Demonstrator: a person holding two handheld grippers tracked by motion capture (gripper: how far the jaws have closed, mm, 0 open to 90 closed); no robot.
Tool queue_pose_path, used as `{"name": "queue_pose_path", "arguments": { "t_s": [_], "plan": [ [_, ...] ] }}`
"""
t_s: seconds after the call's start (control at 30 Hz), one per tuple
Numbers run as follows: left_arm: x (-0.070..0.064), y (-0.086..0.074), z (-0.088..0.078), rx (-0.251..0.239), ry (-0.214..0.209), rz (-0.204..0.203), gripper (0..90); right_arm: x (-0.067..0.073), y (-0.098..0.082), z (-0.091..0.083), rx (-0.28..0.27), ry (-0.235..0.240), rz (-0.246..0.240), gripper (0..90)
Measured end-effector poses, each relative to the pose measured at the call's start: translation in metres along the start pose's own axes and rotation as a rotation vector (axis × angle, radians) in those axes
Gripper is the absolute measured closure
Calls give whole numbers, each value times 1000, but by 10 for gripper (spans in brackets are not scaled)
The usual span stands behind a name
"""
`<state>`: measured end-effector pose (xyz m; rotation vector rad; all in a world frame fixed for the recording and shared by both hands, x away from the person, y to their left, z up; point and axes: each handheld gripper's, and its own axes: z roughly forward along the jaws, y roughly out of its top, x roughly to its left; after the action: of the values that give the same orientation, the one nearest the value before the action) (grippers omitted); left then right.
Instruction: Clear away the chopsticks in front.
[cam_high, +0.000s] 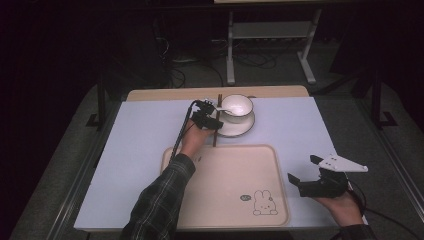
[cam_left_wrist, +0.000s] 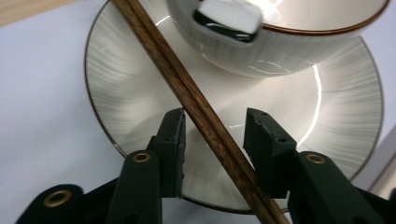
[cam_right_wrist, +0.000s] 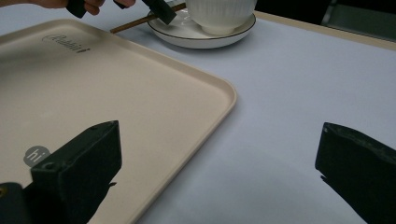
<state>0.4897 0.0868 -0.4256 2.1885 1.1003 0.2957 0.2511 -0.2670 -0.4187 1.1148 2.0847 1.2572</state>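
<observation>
A pair of brown chopsticks (cam_high: 214, 139) (cam_left_wrist: 187, 93) lies slanted over the left rim of a white plate (cam_high: 240, 127) (cam_left_wrist: 126, 93). On the plate stands a white bowl (cam_high: 237, 105) (cam_left_wrist: 289, 42) with a white spoon (cam_high: 222, 107) (cam_left_wrist: 229, 18) in it. My left gripper (cam_high: 213, 121) (cam_left_wrist: 215, 126) straddles the chopsticks over the plate. Its left pad sits against the wood and its right pad stands off with a gap, so it is open. My right gripper (cam_high: 304, 170) (cam_right_wrist: 217, 172) hovers wide open and empty over the mat, right of the tray.
A beige tray (cam_high: 225, 175) (cam_right_wrist: 116, 84) with a rabbit print lies at the near middle of the pale mat (cam_high: 140, 135). The plate (cam_right_wrist: 187, 35) and bowl (cam_right_wrist: 219, 11) stand just beyond its far edge. Dark floor, cables and a table frame lie behind.
</observation>
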Motion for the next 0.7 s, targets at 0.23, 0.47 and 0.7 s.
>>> {"name": "queue_pose_path", "arguments": {
  "t_s": [0.23,0.47,0.7],
  "plan": [
    [8,1,2,-15,34,7,694,-1,0,-1,-5,1,6,0],
    [14,3,0,-21,41,16,737,-2,0,-2,-3,1,6,0],
    [16,5,-2,-37,39,14,781,-2,-1,-2,-1,2,4,0]
  ]
}}
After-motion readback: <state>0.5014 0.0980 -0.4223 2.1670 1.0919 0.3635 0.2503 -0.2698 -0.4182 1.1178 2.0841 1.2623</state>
